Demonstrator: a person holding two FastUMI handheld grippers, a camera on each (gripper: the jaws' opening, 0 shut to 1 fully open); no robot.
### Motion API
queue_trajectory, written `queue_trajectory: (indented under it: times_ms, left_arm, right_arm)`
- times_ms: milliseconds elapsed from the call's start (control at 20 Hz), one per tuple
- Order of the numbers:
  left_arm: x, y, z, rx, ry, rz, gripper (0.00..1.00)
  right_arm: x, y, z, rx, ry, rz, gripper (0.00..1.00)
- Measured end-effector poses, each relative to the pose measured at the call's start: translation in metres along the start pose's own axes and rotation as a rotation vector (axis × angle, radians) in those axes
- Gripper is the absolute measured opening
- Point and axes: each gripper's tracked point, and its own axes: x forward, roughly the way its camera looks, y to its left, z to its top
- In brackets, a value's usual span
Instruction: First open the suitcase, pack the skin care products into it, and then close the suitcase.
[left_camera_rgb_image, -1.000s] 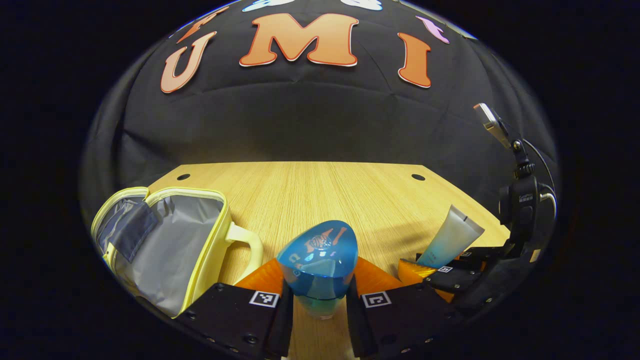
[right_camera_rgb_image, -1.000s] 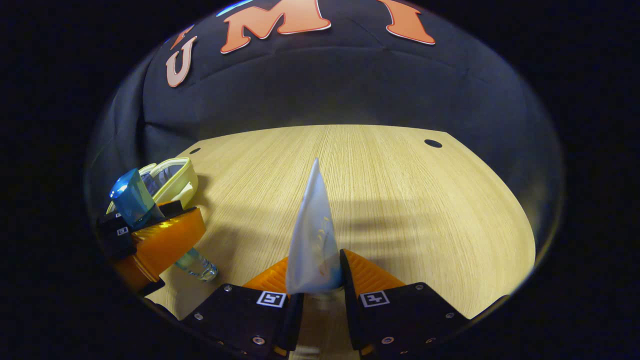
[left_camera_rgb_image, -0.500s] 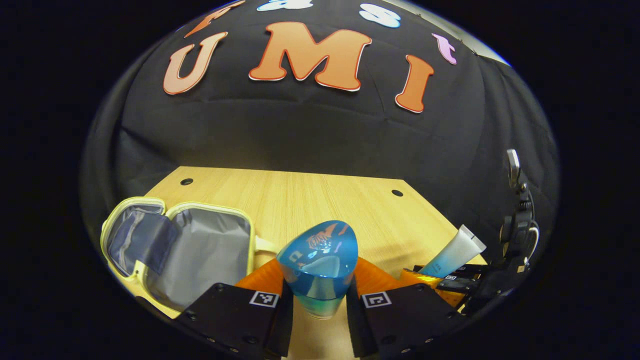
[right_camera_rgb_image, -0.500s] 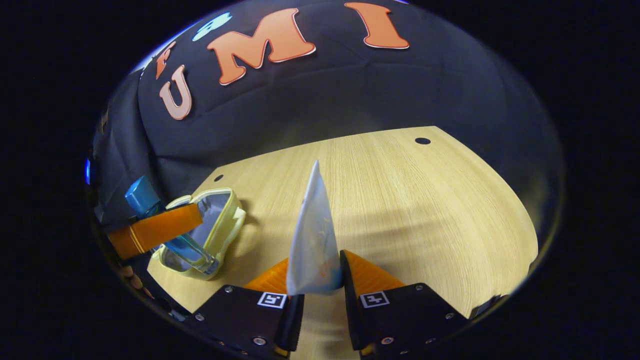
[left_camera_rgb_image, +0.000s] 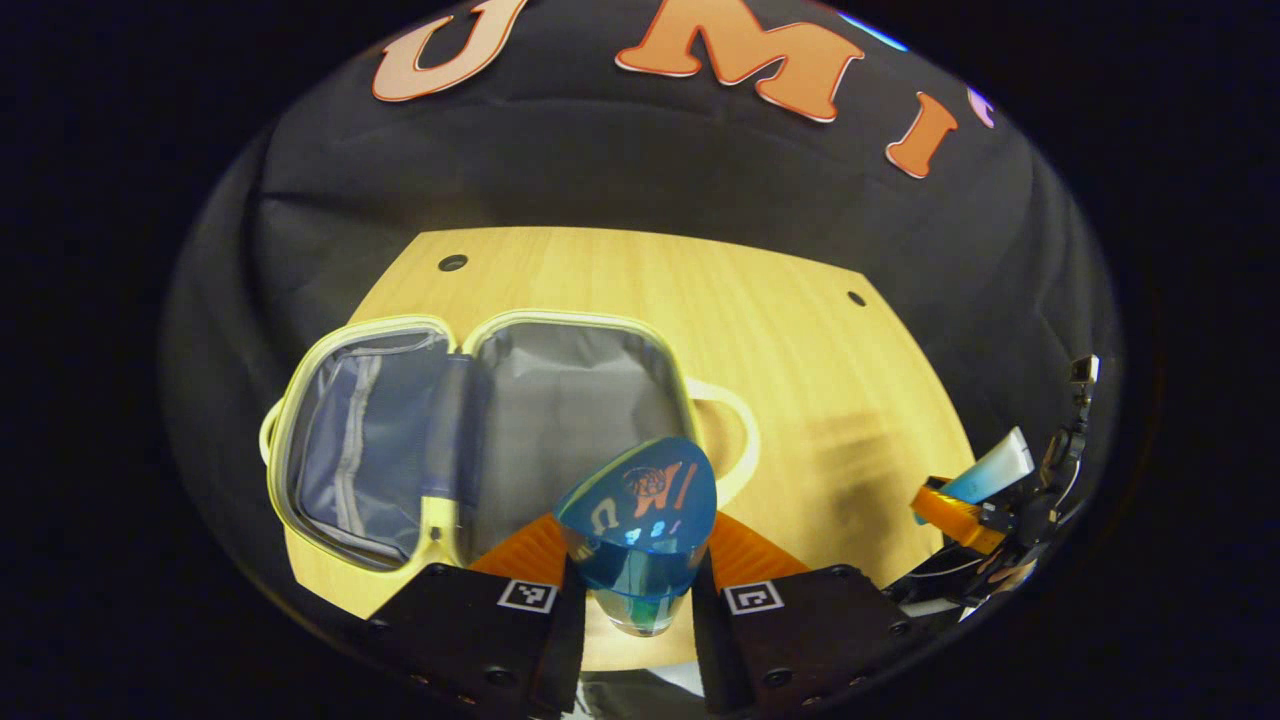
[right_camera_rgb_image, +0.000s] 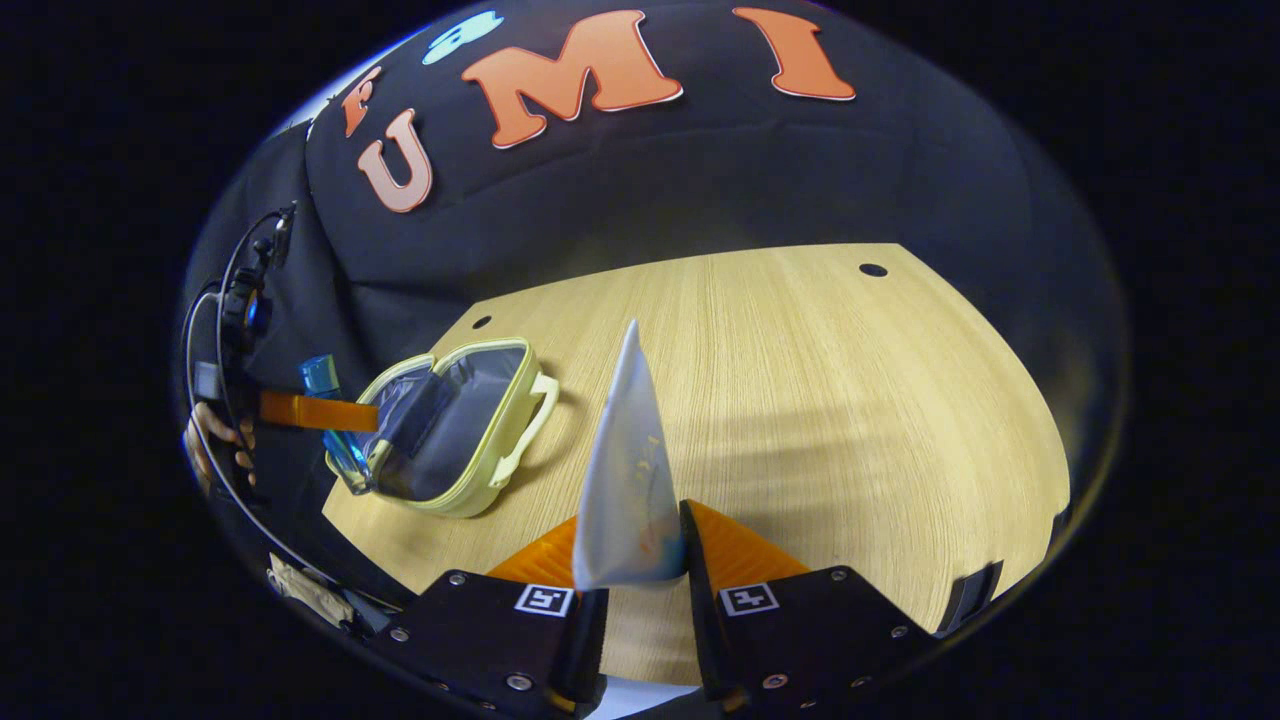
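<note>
Suitcase (left_camera_rgb_image: 560, 400) open on the table (left_camera_rgb_image: 800, 340).
Left gripper (left_camera_rgb_image: 628, 590) clamps a blue bottle (left_camera_rgb_image: 637, 525); right gripper (right_camera_rgb_image: 632, 590) clamps a white tube (right_camera_rgb_image: 627, 470).

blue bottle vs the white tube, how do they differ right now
The blue bottle is clear blue with a broad cap; the white tube is pale, opaque and tapers to a flat thin edge. The bottle sits in the left gripper above the open suitcase; the tube sits in the right gripper over bare table. Both are clamped between orange fingers, neither packed yet.
</note>
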Motion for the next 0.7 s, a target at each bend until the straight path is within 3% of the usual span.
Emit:
queue_trajectory:
  times_ms: [150,400,700]
  left_arm:
    - [0.018,0.023,-0.009,0.028,0.126,0.040,0.46]
    - [0.070,0.075,-0.016,0.118,0.294,0.168,0.46]
    - [0.115,0.067,-0.020,0.125,0.366,0.145,0.46]
  right_arm:
    - [0.003,-0.002,-0.001,0.008,0.016,0.005,0.39]
    - [0.009,-0.006,-0.006,0.034,0.038,-0.015,0.39]
    - [0.017,-0.007,-0.010,0.054,0.073,-0.031,0.39]
